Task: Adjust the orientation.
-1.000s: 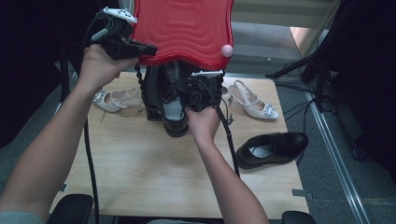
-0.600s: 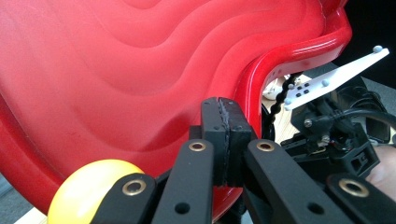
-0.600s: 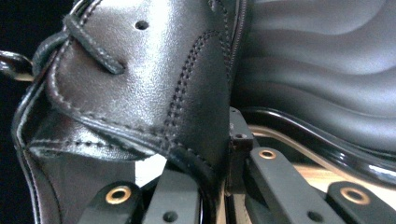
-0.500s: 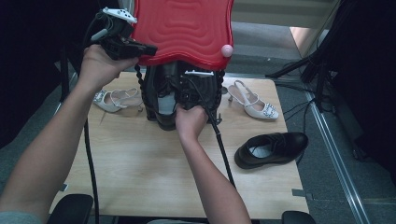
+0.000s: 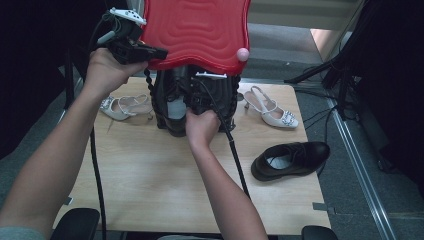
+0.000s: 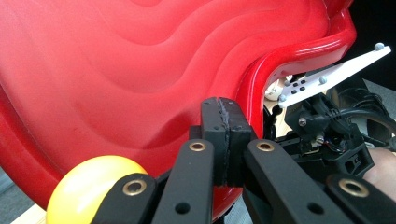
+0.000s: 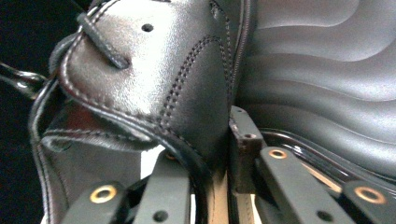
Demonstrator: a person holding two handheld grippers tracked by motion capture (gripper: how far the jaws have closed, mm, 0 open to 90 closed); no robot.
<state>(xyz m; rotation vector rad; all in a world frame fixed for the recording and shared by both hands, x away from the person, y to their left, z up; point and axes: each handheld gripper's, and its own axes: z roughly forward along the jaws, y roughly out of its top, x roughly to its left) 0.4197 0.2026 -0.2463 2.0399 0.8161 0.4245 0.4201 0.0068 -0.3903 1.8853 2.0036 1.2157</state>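
**Lid raised, shoe in the container**

We found the left gripper (image 6: 226,135) clamped on the rim of the red lid (image 5: 195,30), which overhung the black container (image 5: 167,95) and screened it from above. The right gripper (image 7: 210,154) had just been opening; the black shoe (image 7: 154,79) sat between its parted fingers, inside the container. A second black shoe (image 5: 292,160) and two white sandals (image 5: 272,111) lay well apart from both. Since the earlier frame, the right hand (image 5: 200,127) had shifted slightly left; the lid stayed raised.
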